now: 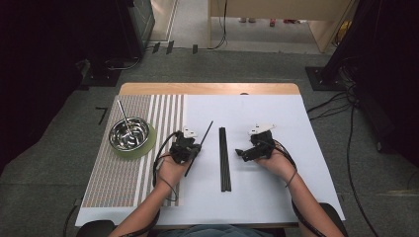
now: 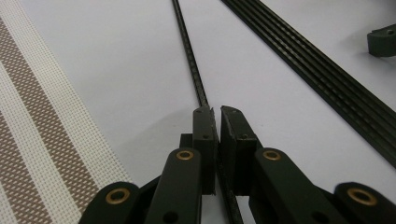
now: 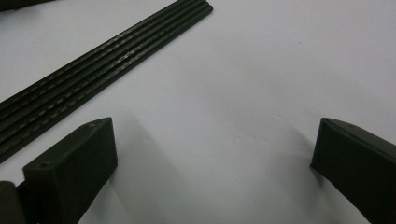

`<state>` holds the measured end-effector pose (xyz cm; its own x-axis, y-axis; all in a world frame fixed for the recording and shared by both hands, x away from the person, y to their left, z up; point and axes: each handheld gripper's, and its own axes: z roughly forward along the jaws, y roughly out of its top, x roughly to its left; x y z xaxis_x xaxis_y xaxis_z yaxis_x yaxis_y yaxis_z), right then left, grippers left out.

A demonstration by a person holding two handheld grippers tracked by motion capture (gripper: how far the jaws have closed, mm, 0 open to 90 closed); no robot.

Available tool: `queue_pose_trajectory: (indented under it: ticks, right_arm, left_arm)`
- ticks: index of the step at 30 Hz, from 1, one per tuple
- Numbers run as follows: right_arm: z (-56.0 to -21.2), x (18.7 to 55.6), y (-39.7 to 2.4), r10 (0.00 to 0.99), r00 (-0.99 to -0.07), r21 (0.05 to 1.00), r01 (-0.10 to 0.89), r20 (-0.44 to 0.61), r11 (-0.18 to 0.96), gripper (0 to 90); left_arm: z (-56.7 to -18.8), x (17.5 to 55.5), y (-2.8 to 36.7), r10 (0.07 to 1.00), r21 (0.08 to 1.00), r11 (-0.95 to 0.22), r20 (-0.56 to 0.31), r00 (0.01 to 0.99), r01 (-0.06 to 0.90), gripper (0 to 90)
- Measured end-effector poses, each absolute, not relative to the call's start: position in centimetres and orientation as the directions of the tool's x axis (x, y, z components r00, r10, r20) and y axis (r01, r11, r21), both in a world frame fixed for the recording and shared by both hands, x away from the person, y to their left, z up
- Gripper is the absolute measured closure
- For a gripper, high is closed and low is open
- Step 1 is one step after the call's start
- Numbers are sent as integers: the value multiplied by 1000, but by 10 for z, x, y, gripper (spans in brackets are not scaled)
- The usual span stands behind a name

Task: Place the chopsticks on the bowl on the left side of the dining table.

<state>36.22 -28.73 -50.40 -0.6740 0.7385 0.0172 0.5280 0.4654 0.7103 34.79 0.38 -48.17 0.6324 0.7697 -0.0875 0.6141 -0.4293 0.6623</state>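
Your left tool (image 2: 217,112) was clamped on 1 black chopstick (image 2: 189,51), its jaws nearly together around it, the stick slanting over the white table (image 1: 276,187) just left of the bundle of black chopsticks (image 1: 224,158). Your right tool (image 3: 210,163) sat with jaws wide apart, gripping nothing, just right of that bundle.

One thin black chopstick (image 1: 199,148), long and straight, textured along its shaft, slants away from the bundle, far tip angled up-right over the white sheet; its near part sits pinched between closed black jaws. The remaining black chopsticks (image 1: 224,159) lie flat, packed side by side in a straight row, just beside it, untouched.
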Motion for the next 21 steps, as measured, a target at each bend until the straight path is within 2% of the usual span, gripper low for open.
queue_pose_trajectory:
  ticks: [21]
  right_arm:
    - [-504, 362, -287, 738, -674, 710, 530, 20, 465, 0]
  left_arm:
    - [-482, 365, 11, 772, 670, -420, -91, 629, 612, 866]
